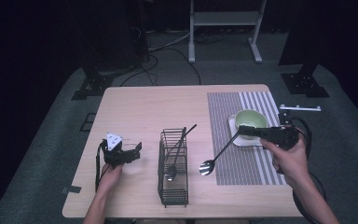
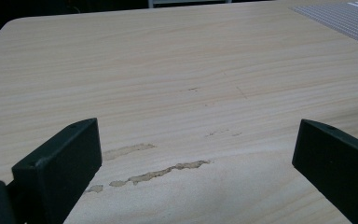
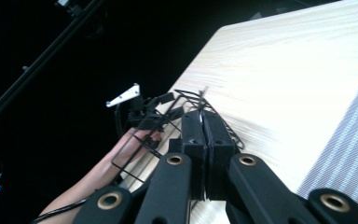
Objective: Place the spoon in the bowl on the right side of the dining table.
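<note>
1. Right gripper [image 1: 240,130] fingers pinched on spoon [image 1: 218,155] handle, bowl end hanging beside rack [image 1: 173,168].
2. Left gripper [image 1: 137,150] wide apart, empty (resting on table [image 1: 135,107]).
3. I judge the spoon may pivot and snag the rack's wires.

High view overhead, facing forward; gripper views low, near table [image 1: 135,107].

Both grippers matte black. L gripper [image 1: 137,148]: grey three-cornered plate on top w/ dark dots, black cable trailing; blocky square-ended jaws. R gripper [image 1: 239,130]: black cable loops behind, brass-coloured pivot screws on linkage arms. Forearms bare, no sleeves.
</note>
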`<action>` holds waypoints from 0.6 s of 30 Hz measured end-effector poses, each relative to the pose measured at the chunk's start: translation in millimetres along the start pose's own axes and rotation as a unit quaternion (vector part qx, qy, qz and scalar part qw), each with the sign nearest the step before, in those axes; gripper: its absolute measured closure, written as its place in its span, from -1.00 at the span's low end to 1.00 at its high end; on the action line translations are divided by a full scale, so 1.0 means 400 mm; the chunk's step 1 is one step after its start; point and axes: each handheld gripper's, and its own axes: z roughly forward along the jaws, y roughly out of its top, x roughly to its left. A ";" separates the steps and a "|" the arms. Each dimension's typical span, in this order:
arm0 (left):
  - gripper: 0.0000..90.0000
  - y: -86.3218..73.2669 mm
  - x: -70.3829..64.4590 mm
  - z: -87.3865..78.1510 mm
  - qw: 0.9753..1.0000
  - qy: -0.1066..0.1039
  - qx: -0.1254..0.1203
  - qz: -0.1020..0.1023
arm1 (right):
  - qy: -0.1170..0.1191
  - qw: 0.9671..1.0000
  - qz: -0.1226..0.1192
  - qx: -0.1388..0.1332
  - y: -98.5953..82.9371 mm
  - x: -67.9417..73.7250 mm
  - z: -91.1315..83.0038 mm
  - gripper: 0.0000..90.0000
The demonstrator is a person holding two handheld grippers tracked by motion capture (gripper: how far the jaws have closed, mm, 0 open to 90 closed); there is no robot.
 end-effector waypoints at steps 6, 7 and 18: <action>-0.99 0.000 0.000 0.000 1.000 0.001 0.001 0.001 | -0.010 1.000 0.008 -0.002 -0.011 -0.021 -0.011 0.97; -0.99 0.000 0.000 0.000 1.000 0.001 0.000 0.001 | -0.013 1.000 0.011 -0.002 -0.015 -0.030 -0.014 0.97; -0.99 0.000 0.000 0.000 1.000 0.000 0.000 0.000 | -0.029 0.999 0.024 -0.005 -0.028 -0.068 -0.032 0.97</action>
